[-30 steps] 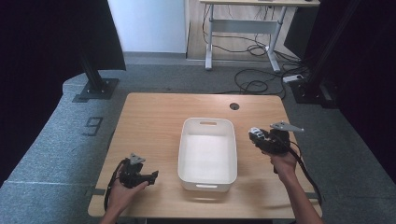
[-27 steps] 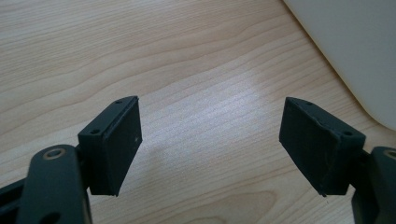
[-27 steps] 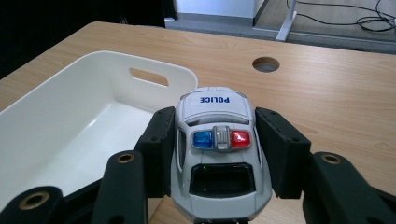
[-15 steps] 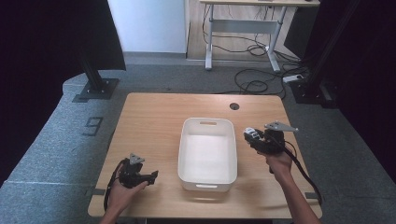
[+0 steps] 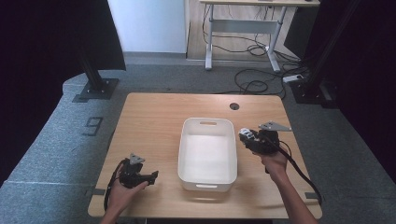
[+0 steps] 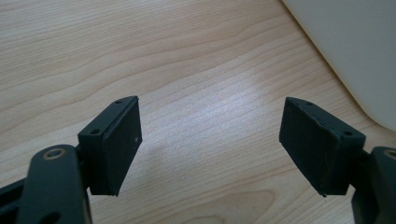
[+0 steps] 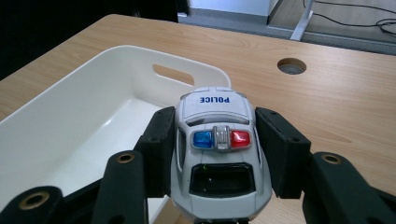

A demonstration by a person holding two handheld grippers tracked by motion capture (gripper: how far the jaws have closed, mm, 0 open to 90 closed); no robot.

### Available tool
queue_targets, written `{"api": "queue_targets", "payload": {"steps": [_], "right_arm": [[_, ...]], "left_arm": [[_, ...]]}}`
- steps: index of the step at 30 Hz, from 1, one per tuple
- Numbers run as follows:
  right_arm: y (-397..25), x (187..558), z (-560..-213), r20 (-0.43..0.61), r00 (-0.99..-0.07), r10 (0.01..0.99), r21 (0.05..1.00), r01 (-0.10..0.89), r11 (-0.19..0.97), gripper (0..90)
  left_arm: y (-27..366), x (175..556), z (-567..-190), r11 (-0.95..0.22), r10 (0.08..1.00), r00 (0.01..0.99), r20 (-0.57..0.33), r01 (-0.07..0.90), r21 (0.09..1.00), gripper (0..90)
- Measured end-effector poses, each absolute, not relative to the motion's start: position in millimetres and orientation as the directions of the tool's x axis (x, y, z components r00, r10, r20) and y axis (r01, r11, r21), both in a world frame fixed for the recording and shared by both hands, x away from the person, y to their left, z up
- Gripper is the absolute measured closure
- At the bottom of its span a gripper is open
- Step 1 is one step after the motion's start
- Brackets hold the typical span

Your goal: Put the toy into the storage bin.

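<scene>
A white toy police car (image 7: 219, 144) with blue and red roof lights is clamped between the jaws of my right gripper (image 7: 215, 149). In the high view that right gripper (image 5: 248, 138) hovers at the right rim of the white plastic bin (image 5: 187, 154), and the toy police car (image 5: 245, 135) pokes out toward the bin. The bin (image 7: 70, 116) looks empty inside. My left gripper (image 5: 152, 176) rests on the table near the front left, jaws wide apart with only bare wood between them (image 6: 210, 140). A corner of the bin (image 6: 355, 46) lies to its upper right.
The wooden table (image 5: 149, 116) has a round cable hole (image 5: 234, 106) at the back right. A black cable (image 5: 299, 172) trails from my right gripper toward the front edge. Beyond the table are grey floor, a desk frame and loose cables.
My right gripper has moved left with the police car, from the table's right side to the bin's right rim. The left gripper has stayed put.
</scene>
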State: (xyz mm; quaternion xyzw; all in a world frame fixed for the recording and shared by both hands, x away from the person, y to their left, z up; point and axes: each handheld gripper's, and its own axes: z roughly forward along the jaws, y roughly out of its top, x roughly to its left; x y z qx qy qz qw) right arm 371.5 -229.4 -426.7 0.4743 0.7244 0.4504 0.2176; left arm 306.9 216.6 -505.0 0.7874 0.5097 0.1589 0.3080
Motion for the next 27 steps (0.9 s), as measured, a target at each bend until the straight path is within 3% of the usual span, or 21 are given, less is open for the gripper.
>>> {"api": "queue_targets", "payload": {"steps": [27], "right_arm": [[-178, 382, -426, 0.118, -0.509, 0.852, 0.854, 0.49, 0.175, 50.0]], "left_arm": [[218, 307, -505, -0.291, 0.898, 0.434, -0.07, 0.707, 0.645, 21.8]]}}
